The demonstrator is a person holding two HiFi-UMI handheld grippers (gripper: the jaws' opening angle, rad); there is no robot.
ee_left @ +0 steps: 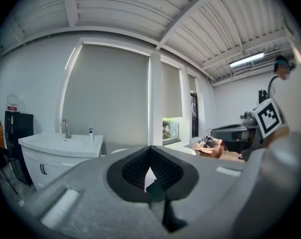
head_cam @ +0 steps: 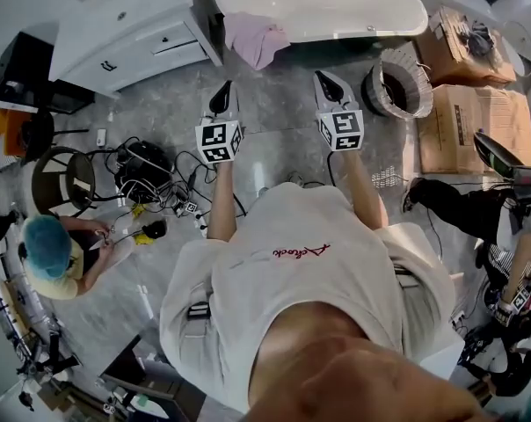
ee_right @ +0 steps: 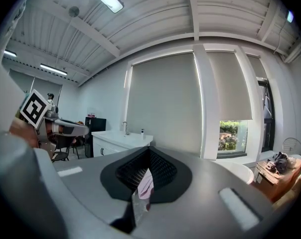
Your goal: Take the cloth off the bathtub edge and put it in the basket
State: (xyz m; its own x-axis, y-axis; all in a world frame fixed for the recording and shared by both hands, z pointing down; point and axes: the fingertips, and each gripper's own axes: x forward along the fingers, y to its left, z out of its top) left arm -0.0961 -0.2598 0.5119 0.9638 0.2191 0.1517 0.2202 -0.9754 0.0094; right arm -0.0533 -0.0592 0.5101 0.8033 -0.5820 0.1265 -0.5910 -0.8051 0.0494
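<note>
Cloth [head_cam: 258, 40] draped on bathtub [head_cam: 336, 11] edge, left tongs [head_cam: 226, 86] and right tongs [head_cam: 321, 76] pressed together

One overhead, two level toward bathtub [head_cam: 318, 3]

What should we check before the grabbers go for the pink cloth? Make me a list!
1. Cloth waiting on the tub edge: ok. The pink cloth hangs over the bathtub rim.
2. Left gripper ready to grab: not ok. Its jaws are shut and empty.
3. Right gripper ready to grab: not ok. It is also shut and empty.
4. Grippers at the cloth: not ok. Both point toward it but are apart from it.
5. Basket in place: ok. It stands on the floor by the tub's right end.
6. Basket empty inside: cannot tell, too dark.
</note>
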